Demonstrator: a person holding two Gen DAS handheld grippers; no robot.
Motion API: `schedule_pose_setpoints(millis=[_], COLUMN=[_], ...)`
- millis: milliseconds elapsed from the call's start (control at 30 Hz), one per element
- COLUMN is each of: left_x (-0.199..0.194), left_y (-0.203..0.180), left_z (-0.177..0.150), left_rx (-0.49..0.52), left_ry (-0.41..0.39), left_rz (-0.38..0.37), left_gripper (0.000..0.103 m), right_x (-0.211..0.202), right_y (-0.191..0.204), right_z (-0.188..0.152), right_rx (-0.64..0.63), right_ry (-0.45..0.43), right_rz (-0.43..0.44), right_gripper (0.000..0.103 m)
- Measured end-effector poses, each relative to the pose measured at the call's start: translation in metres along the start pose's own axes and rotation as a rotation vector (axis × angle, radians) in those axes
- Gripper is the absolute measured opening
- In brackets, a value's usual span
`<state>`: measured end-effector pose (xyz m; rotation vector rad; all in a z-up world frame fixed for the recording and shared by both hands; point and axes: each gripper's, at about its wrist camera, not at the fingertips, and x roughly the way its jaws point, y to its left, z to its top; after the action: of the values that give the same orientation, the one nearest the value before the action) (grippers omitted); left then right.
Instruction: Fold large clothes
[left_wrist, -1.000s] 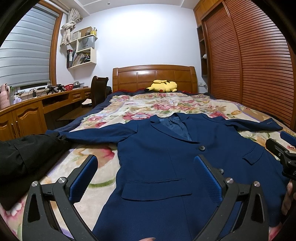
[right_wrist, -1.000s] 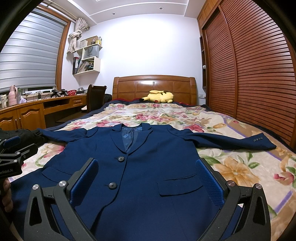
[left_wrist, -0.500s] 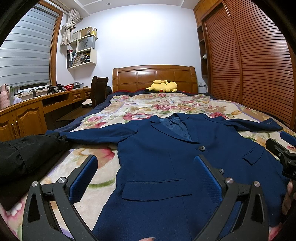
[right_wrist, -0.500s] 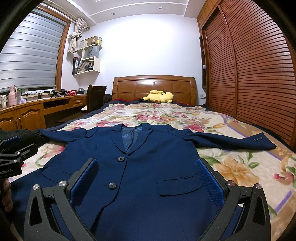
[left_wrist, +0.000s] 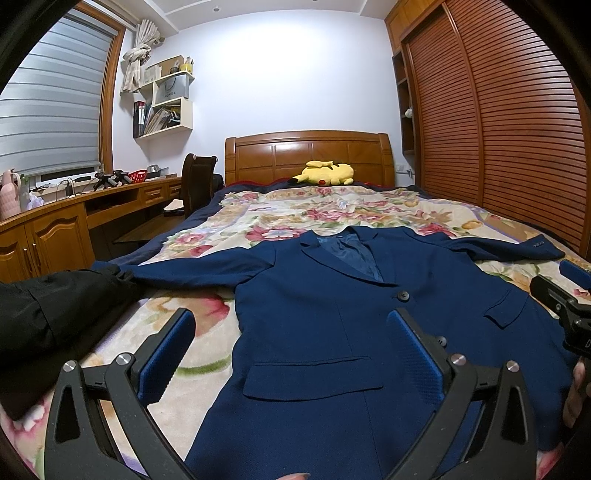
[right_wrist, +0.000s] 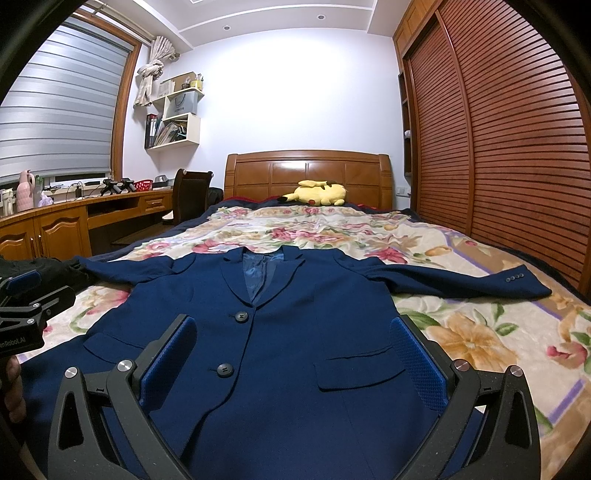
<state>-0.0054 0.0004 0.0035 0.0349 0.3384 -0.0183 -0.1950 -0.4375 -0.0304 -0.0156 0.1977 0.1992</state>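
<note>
**Q:** Report tool state and the nearest items first.

**A:** I read the left gripper (left_wrist: 291, 339) with its blue pads spread wide and nothing between them. It hangs above the hem area of the navy jacket (left_wrist: 332, 317), over the edge nearest it, one finger over the floral blanket (left_wrist: 207, 325) and the other over the jacket front. The right gripper (right_wrist: 293, 345) is likewise spread wide and empty, hanging above the jacket (right_wrist: 295, 332) front, with the lower button just ahead of its left finger. Each tool shows at the edge of the other's view, held by a hand (right_wrist: 13, 391).

**Q:** Where does the garment lie relative to the tools?

**A:** Directly ahead of and beneath both. I see it laid face up and flat on the blanket (right_wrist: 480, 332), buttoned, collar pointing away from me, both sleeves stretched outward. A flap pocket (left_wrist: 314, 376) sits between the left tool's fingers; the other flap pocket (right_wrist: 360, 369) sits just inside the right tool's right finger.

**Q:** And beyond the garment?

**A:** Left of the left tool, a black garment (left_wrist: 48, 317) lies at the blanket's edge, touching the sleeve end. Farther ahead the blanket runs on to a yellow plush toy (right_wrist: 317, 194) resting against the wooden headboard (right_wrist: 306, 173). A desk (left_wrist: 55, 225) runs along the far left; slatted wardrobe doors (right_wrist: 517, 166) stand on the right.
</note>
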Motion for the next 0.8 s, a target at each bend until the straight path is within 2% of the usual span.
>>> schedule_pose_setpoints(millis=[567, 800], left_x=[-0.005, -0.001], left_y=[0.000, 0.011], left_z=[0.010, 0.024], left_rx=[-0.001, -0.004], left_ry=[0.001, 0.026], left_rz=[-0.002, -0.024], left_gripper=[0.103, 0.103], right_x=[0.001, -0.005], right_y=[0.001, -0.001], right_z=[0.000, 0.004], right_rx=[0.000, 0.009], right_ry=[-0.001, 0.003], right_rz=[0.002, 0.033], right_gripper=[0.103, 0.103])
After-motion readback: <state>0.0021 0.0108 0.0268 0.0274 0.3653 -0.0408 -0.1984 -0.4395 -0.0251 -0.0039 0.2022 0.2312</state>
